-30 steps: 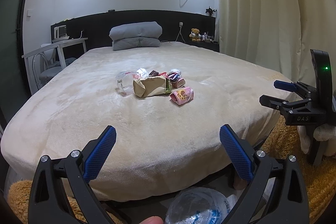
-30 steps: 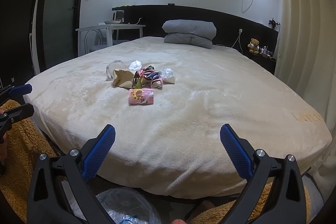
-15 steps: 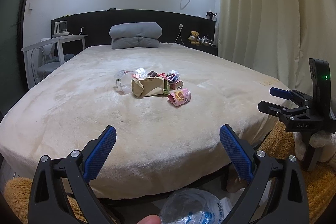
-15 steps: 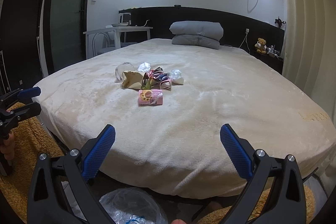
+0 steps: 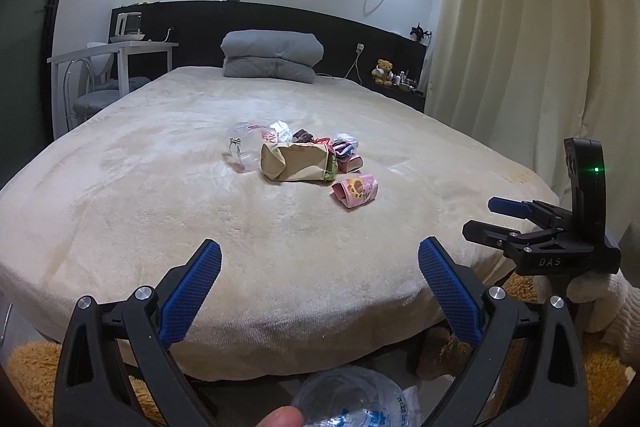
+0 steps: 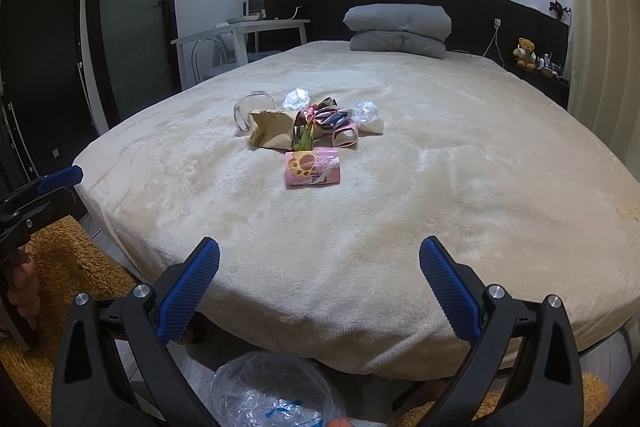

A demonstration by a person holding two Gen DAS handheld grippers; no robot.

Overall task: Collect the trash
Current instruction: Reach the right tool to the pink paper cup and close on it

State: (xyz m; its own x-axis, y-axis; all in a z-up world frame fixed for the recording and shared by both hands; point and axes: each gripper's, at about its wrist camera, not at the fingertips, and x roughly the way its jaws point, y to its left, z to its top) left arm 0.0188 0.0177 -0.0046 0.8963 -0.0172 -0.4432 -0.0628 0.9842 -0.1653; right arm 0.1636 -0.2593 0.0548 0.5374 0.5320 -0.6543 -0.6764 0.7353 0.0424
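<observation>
A small heap of trash lies in the middle of the cream bed (image 5: 160, 211): a crumpled brown paper bag (image 5: 298, 163) (image 6: 272, 129), a clear plastic bottle (image 5: 248, 143) (image 6: 250, 109), several coloured wrappers (image 6: 328, 117) and a pink packet (image 5: 356, 191) (image 6: 313, 169) nearest the foot of the bed. My left gripper (image 5: 320, 287) hangs open over the foot edge, well short of the heap. My right gripper (image 6: 320, 287) is open too, just as far back; it also shows at the right (image 5: 500, 217) of the left wrist view. A clear plastic bag (image 5: 352, 399) (image 6: 272, 391) sits below both.
A folded grey duvet (image 5: 272, 61) lies at the headboard. A white desk with a chair (image 5: 108, 67) stands left of the bed, a teddy bear (image 5: 384, 71) on a shelf at the right, curtains (image 5: 520, 67) along the right side. Orange shaggy rug (image 6: 68, 259) covers the floor.
Both grippers have drifted forward and slightly up toward the bed; the heap looks a little nearer. Jaws stay wide apart, nothing has been picked up.
</observation>
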